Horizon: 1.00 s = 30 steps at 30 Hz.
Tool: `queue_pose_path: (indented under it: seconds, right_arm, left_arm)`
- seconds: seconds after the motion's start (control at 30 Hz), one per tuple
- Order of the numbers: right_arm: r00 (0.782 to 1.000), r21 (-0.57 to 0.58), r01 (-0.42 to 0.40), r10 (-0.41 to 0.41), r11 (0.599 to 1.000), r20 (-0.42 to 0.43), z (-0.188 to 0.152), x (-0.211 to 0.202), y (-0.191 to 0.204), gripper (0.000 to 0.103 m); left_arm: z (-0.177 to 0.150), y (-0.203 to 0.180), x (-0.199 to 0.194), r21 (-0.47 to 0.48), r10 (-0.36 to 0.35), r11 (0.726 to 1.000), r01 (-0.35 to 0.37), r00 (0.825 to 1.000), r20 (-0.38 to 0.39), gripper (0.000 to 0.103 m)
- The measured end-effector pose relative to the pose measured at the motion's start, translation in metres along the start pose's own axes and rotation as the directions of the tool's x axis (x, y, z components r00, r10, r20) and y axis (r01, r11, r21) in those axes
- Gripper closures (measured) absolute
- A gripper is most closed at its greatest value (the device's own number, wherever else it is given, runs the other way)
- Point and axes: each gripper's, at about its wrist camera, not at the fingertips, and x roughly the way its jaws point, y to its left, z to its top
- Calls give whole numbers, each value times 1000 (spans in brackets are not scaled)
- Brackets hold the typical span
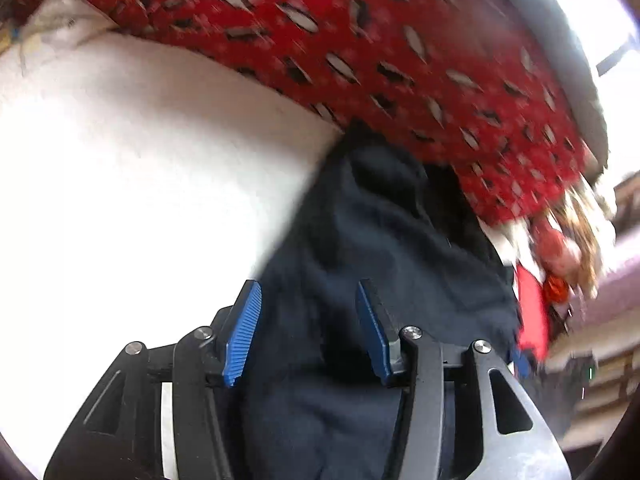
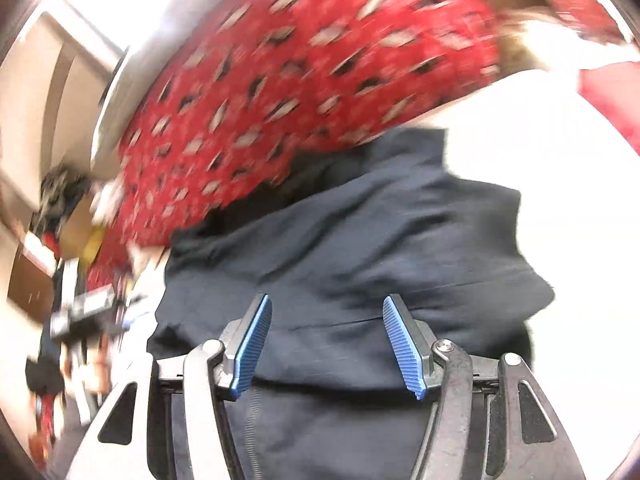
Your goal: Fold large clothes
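Both the left gripper [image 1: 308,328] and the right gripper [image 2: 326,344] had their jaws spread apart, gripping nothing, with the dark garment [image 2: 352,248] lying rumpled directly between and ahead of them on the white sheet [image 1: 120,184]. Beyond the jaws lay a red patterned cloth [image 1: 360,40]. The likely risk was closing on a bunched fold, not a true edge, so the fold would come out crooked.
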Motion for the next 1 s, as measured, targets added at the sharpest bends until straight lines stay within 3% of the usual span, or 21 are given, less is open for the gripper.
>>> queue_pose_path:
  seconds: [0.1, 0.17, 0.2, 0.23, 0.3, 0.33, 0.4, 0.5, 0.57, 0.67, 0.77, 0.9, 1.0]
  right_arm:
    - [994, 55, 87, -91, 995, 65, 5, -19, -22, 39]
    - [976, 70, 183, -190, 981, 110, 9, -27, -32, 36]
    - [971, 92, 190, -201, 978, 131, 10, -30, -37, 33]
    - [968, 132, 194, -212, 972, 136, 11, -29, -45, 28]
    - [974, 199, 188, -209, 962, 87, 13, -20, -60, 28]
    - [981, 203, 169, -184, 964, 58, 16, -11, -61, 29]
    - [977, 160, 195, -206, 968, 57, 19, -5, -53, 33]
    - [962, 65, 218, -226, 974, 151, 21, -16, -29, 35]
    - [975, 50, 154, -160, 987, 156, 21, -18, -23, 34]
    - [989, 47, 109, -113, 993, 97, 17, -11, -21, 34]
    - [989, 69, 117, -122, 991, 81, 9, -10, -24, 34]
    - [994, 164, 30, -46, 986, 99, -6, -29, -40, 33]
    - [997, 216, -40, 24, 976, 80, -17, -35, -47, 32]
  left_arm:
    - [-19, -11, 6, 4, -4, 1000, 4, 1000, -15, 56]
    - [-23, -19, 10, 14, 37, 999, -38, 999, 3, 54]
    - [-21, -22, 12, 21, 61, 998, -61, 998, 5, 50]
    - [-20, -24, 17, 6, 116, 993, -116, 991, -70, 50]
    - [-16, -26, 29, 10, 181, 983, -181, 979, -96, 50]
    - [-15, -22, 32, -21, 177, 983, -180, 978, -115, 50]
    - [-14, -16, 25, -111, 110, 986, -124, 987, -120, 50]
    - [-22, -13, -1, -190, 15, 981, -29, 997, -71, 50]
    - [-30, -12, -10, -207, -19, 978, 6, 998, -62, 50]
    - [-41, -17, -10, -220, -75, 974, 57, 995, -72, 50]
    - [-45, -20, 4, -261, -91, 963, 61, 990, -105, 50]
    - [-47, -20, 12, -377, -207, 914, 150, 972, -116, 50]
    - [-51, -37, 0, -348, -203, 923, 166, 976, -74, 49]
